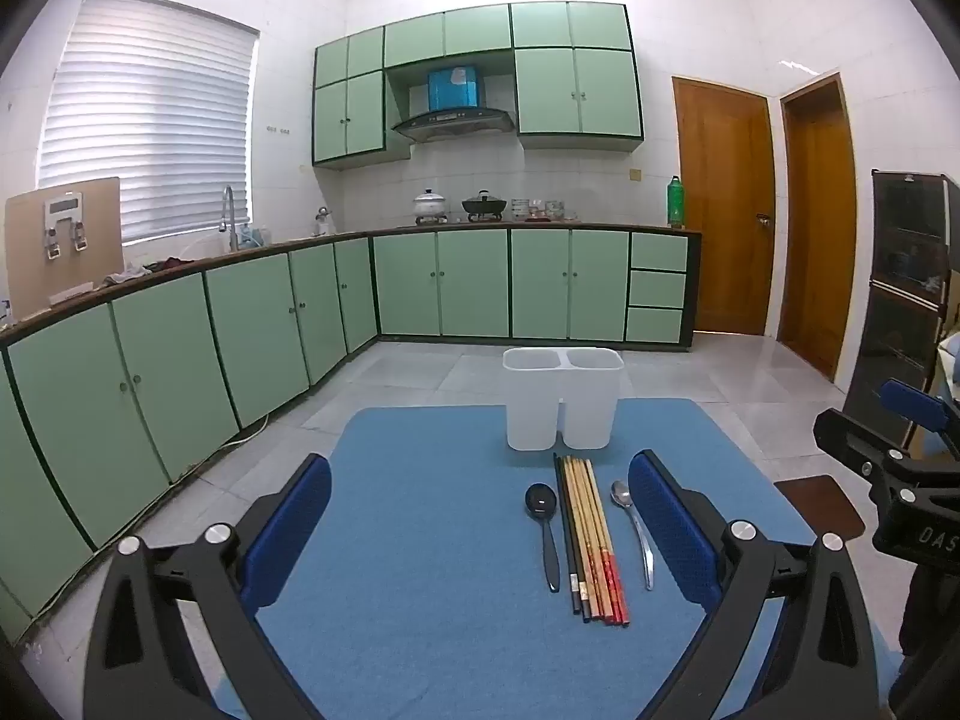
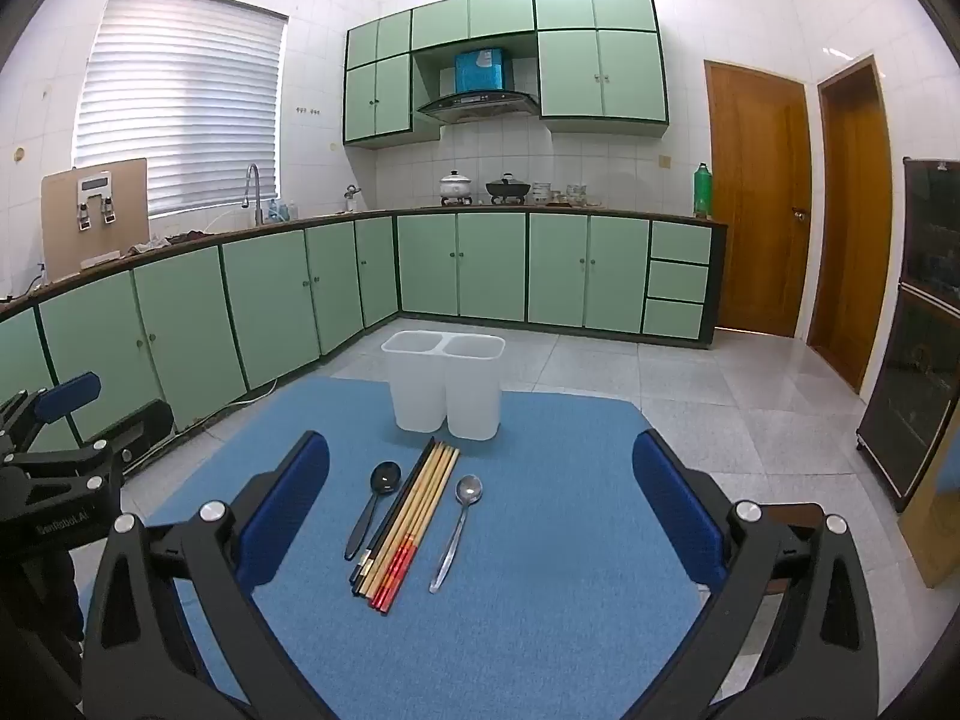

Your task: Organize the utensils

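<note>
A white two-compartment utensil holder (image 1: 562,399) (image 2: 444,384) stands empty at the far side of a blue mat (image 1: 432,540) (image 2: 540,510). In front of it lie a black spoon (image 1: 543,525) (image 2: 372,504), a row of several chopsticks (image 1: 591,540) (image 2: 408,519) and a metal spoon (image 1: 633,525) (image 2: 457,525). My left gripper (image 1: 480,528) is open and empty above the mat, left of the utensils. My right gripper (image 2: 480,516) is open and empty, with the utensils lying between its fingers further ahead.
The mat covers a small table in a kitchen. Green cabinets (image 1: 240,324) run along the left and back walls. Wooden doors (image 2: 756,198) and a dark cabinet (image 2: 924,324) stand on the right. The other gripper shows at each view's edge (image 1: 900,468) (image 2: 54,468).
</note>
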The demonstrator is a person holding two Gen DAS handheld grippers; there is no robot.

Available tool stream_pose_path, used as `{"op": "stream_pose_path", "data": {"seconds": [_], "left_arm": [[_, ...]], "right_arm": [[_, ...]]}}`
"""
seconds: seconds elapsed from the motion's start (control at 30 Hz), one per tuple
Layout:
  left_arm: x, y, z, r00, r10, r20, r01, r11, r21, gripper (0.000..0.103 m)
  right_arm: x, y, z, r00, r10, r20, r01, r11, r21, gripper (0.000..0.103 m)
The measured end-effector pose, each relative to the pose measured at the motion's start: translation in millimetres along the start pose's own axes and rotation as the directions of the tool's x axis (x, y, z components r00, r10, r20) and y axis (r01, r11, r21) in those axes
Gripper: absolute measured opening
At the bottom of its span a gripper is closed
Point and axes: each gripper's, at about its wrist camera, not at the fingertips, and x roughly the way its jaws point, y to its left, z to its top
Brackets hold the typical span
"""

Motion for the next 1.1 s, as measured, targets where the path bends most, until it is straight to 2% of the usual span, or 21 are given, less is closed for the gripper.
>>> {"op": "stream_pose_path", "data": {"seconds": [0.93,1.1], "left_arm": [[-0.1,6.4,-3.5,1.0,0.0,-0.011,0.0,1.0,-0.011,0.097],[9.5,8.9,-18.3,1.0,0.004,-0.019,-0.004,1.0,-0.014,0.097]], "right_arm": [[4.3,-3.7,-2.3,1.0,0.004,-0.004,-0.004,1.0,0.008,0.098],[4.6,-4.3,-2.6,1.0,0.004,-0.005,-0.004,1.0,0.01,0.098]]}}
